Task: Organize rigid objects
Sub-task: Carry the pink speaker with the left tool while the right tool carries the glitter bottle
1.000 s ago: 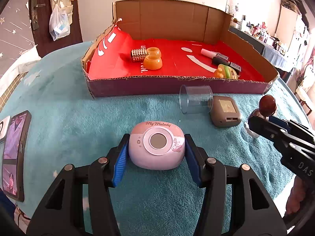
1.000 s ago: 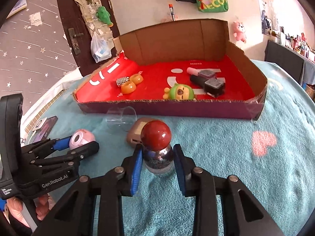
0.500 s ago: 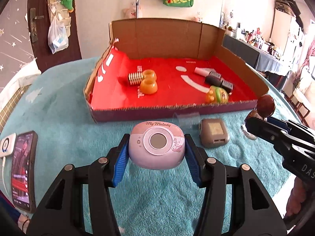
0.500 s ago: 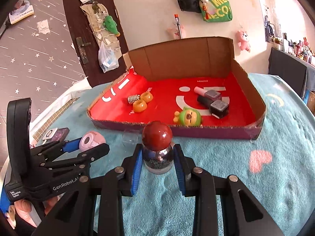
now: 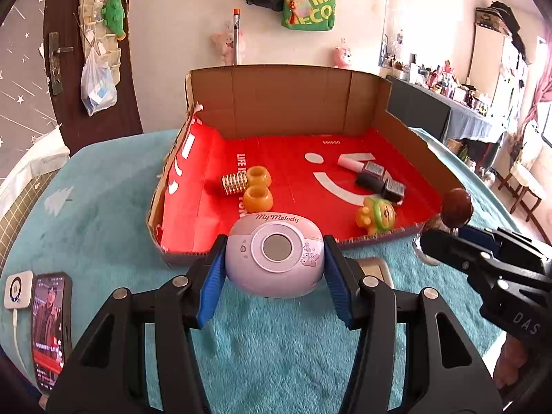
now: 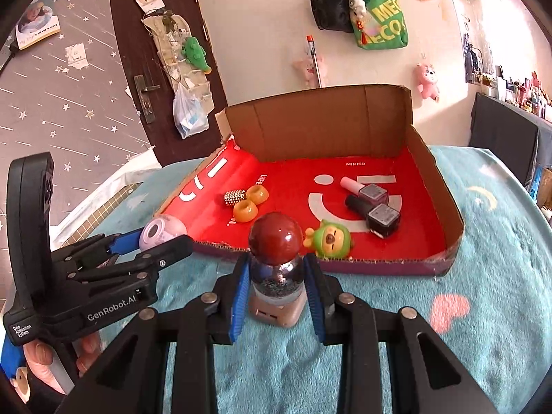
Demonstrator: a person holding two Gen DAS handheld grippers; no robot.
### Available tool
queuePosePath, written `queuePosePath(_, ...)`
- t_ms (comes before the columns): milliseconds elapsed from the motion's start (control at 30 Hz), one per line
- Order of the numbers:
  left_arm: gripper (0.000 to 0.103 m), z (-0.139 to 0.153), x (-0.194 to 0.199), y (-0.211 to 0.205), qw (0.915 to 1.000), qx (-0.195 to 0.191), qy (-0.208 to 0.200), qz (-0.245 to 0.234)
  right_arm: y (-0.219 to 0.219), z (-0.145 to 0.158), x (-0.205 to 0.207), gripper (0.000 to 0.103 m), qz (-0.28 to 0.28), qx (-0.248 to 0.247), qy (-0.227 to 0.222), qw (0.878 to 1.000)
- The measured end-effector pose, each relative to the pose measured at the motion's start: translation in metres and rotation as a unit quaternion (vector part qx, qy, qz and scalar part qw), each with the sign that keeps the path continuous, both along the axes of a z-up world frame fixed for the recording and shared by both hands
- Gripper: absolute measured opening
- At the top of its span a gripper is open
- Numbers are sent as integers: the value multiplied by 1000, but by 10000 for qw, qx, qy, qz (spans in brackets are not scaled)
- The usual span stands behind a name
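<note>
- Step: carry to box. Left gripper (image 5: 275, 276) clamps the pink My Melody device (image 5: 275, 261); right gripper (image 6: 276, 288) clamps the red-capped bottle (image 6: 276, 258), both clear of the cloth.
- Next, judged: pass over the cardboard box (image 5: 407, 127) near wall just ahead of the jaws, release on the red floor.
- Surface: teal fleece cloth (image 6: 483, 293); tan gadget (image 6: 276, 314) beneath right jaws.
- Room: wall-hung bags, dark door.

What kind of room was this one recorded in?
Most likely a lived-in home, perhaps a bedroom or living room: a table under a fluffy teal cover, a green tote bag and plush toys hung on the wall, and a dark door with a hanging organiser.
</note>
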State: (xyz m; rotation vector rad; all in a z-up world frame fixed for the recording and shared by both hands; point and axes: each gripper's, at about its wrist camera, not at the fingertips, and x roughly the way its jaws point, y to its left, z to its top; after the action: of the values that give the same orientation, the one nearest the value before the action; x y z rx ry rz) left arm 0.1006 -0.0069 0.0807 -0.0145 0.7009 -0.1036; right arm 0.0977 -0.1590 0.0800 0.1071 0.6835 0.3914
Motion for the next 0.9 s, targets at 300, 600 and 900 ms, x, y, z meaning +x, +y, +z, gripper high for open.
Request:
queuePosePath(300, 51, -3, 22, 6, 9999, -104, 127, 26, 4, 0, 19, 33, 20, -35, 58, 10000)
queuePosePath(600, 51, -7, 44, 10, 9997, -81, 233, 22, 10, -5, 44, 33, 31, -34, 194, 9998)
queuePosePath(900, 51, -17, 65, 15, 9990, -117, 428, 62, 16, -12, 65, 33, 70, -30, 324, 9994)
